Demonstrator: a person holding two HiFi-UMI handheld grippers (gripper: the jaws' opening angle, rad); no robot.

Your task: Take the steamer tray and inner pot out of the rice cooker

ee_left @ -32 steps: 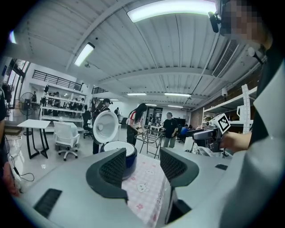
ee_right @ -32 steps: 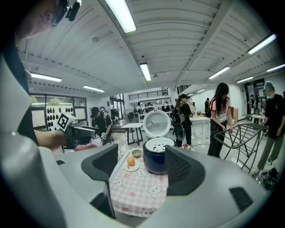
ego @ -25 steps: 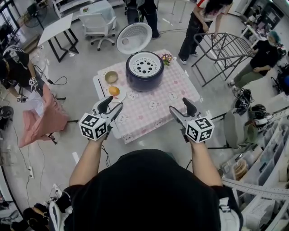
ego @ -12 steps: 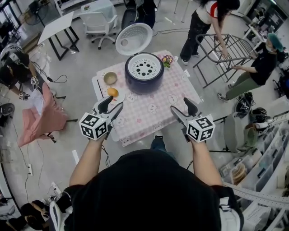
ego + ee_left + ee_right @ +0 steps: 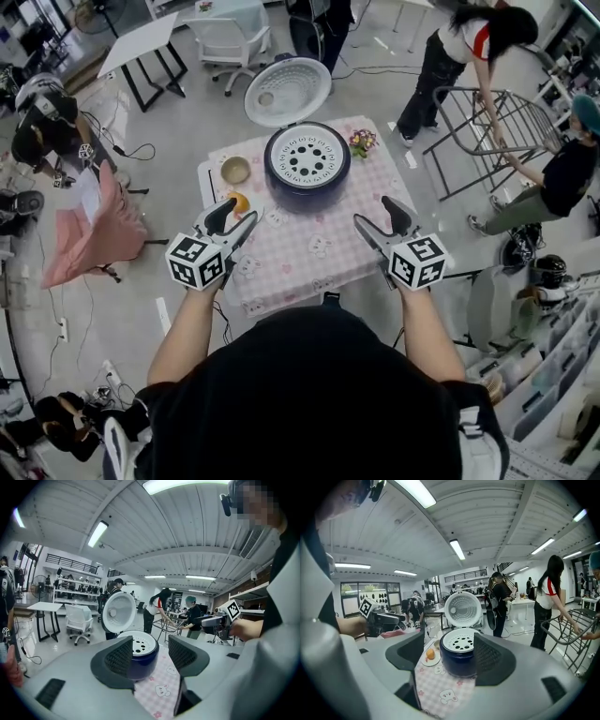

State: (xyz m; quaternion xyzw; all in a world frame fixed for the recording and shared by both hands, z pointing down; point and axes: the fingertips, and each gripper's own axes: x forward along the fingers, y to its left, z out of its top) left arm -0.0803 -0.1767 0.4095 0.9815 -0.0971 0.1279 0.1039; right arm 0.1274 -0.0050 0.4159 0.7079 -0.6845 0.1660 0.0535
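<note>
Reaching stage, nothing lifted yet: the left tool (image 5: 239, 214) and right tool (image 5: 373, 214) hang released and empty. Ahead, between them on the worktop (image 5: 319, 248), stands the rice cooker (image 5: 307, 195), lid (image 5: 287, 91) up. The steamer tray (image 5: 306, 157) sits on top, hiding the inner pot. Next, probably: reach forward and take the tray's rim.

glossy rice cooker (image 5: 307, 173), matt white steamer tray (image 5: 307, 157), cloth tablecloth (image 5: 309, 234)

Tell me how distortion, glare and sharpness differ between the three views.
Head view: even light, no glare, rice cooker sharp, room edges curved. Left gripper view: strong fisheye, dark corners, ceiling lamp overexposed. Right gripper view: same fisheye and dark corners; the tablecloth is sharp.
</note>
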